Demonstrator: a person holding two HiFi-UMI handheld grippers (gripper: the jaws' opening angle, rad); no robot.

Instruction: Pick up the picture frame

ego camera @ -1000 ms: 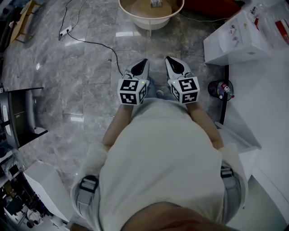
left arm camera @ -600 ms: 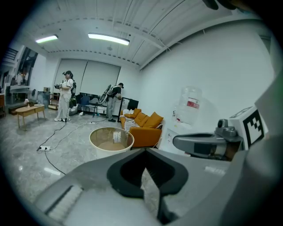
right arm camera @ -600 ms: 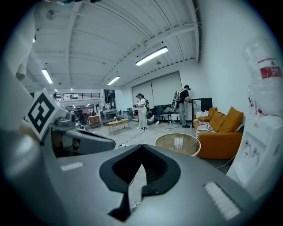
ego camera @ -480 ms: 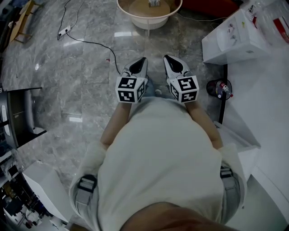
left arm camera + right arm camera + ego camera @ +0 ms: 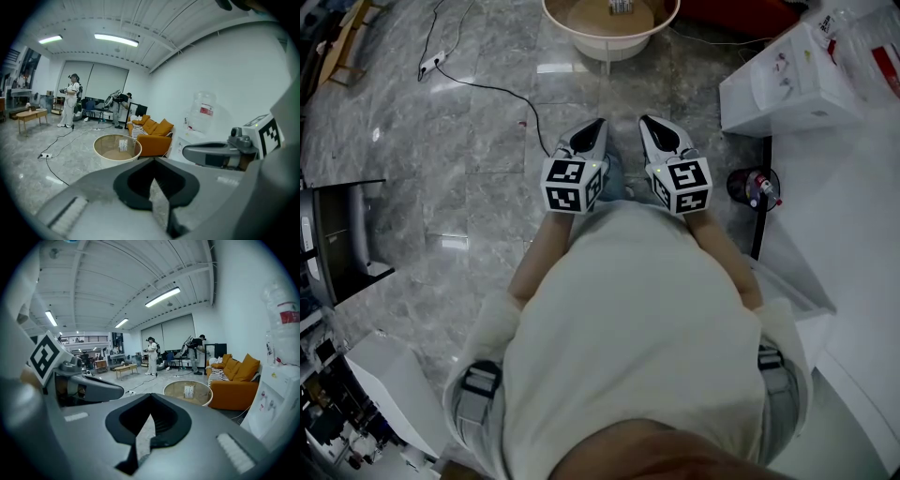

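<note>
Floor: glossy grey marble-look tiles (image 5: 478, 159). Standing on it, far side: round cream-rimmed tub-shaped table (image 5: 609, 49), with an orange upholstered sofa (image 5: 152, 145) just beside it. Lying on it: a thin black cable (image 5: 502, 91) running to a white power strip (image 5: 432, 64).
</note>
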